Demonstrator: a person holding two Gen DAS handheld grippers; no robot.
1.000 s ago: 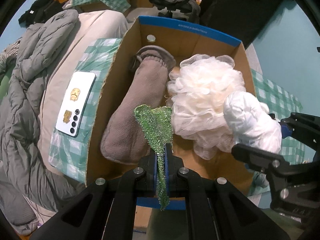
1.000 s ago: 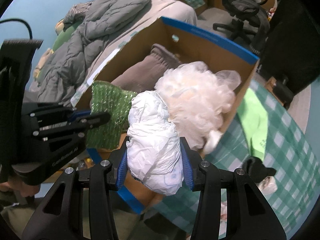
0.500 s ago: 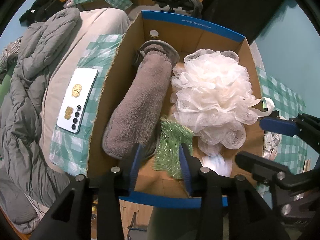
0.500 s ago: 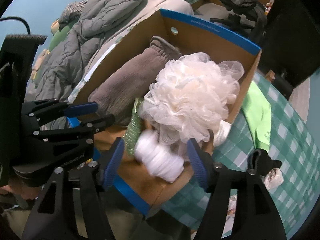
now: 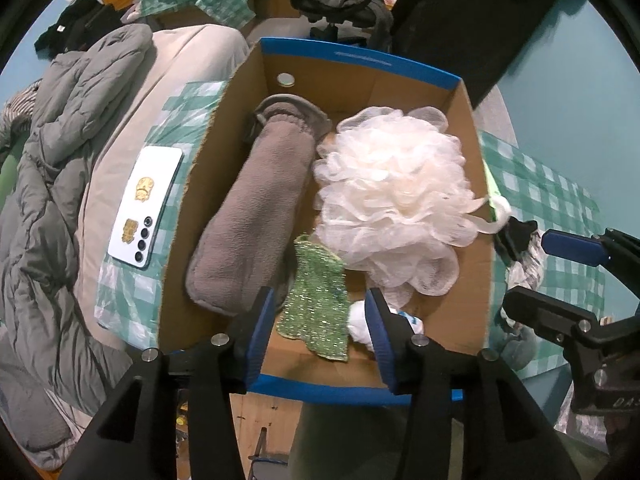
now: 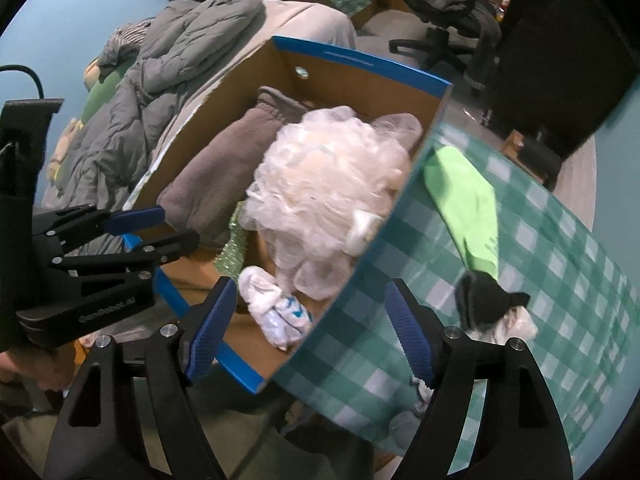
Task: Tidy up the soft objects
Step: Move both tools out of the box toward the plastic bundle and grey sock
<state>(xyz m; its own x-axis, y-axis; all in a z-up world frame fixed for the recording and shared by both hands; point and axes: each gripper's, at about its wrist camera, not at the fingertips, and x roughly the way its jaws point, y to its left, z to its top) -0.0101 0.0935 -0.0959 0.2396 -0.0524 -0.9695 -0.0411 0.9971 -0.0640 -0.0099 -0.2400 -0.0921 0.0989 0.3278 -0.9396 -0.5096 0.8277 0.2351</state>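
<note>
Your cardboard box (image 5: 472, 128) holds a fuzzy grey slipper (image 5: 256, 208), a frilly white mesh pouf (image 5: 392, 192), a glittery green scrub cloth (image 5: 316, 312) and a crumpled white bag (image 6: 276, 312). Your left gripper (image 5: 320, 328) and right gripper (image 6: 310, 320) are both opening, pads gripping nothing.

Matt corrugated cardboard box (image 5: 416, 92), fuzzy grey fleece slipper (image 5: 256, 208), frothy white mesh loofah (image 5: 392, 192), glittery green cloth (image 5: 318, 300).
</note>
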